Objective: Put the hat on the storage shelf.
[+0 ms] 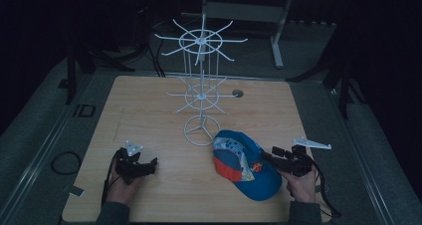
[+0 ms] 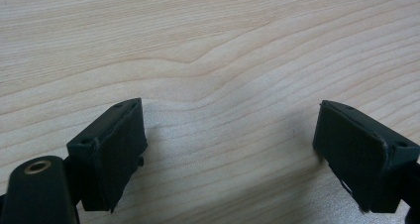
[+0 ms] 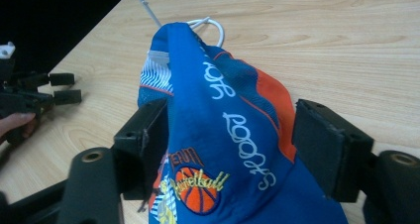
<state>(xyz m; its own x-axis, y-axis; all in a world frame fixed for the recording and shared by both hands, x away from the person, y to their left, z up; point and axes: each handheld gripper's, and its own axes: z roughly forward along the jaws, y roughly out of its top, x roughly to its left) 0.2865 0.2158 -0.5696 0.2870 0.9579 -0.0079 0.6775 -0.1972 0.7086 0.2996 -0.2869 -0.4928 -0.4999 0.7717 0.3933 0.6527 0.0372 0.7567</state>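
Nearest the camera in the high view, the person's two hands come in over the near edge of the light wooden bench [image 1: 149,195], each holding a black tool. The left hand-held gripper [image 1: 149,164] rests low at the near left of the bench, pointing right; in the left gripper view its jaws stand wide apart over bare wood grain with nothing between them [image 2: 230,135]. The right hand-held gripper [image 1: 271,153] sits at the near right, pointing left toward a blue fabric baseball cap with an orange panel and a basketball badge [image 1: 244,165]. The cap lies on the bench at near centre-right, just near of the round foot of a white wire display stand with two tiers of spoked hooks [image 1: 201,85], which rises at the middle of the bench. In the right gripper view the cap [image 3: 223,135] bulges up between the spread jaws [image 3: 230,140]; the left jaw looks to be brushing the cloth, though the shadow there makes contact hard to judge, while the right jaw stands clear of it, so the jaws are open around the cap and not clamping it. The left hand-held gripper appears far off at that view's left edge.
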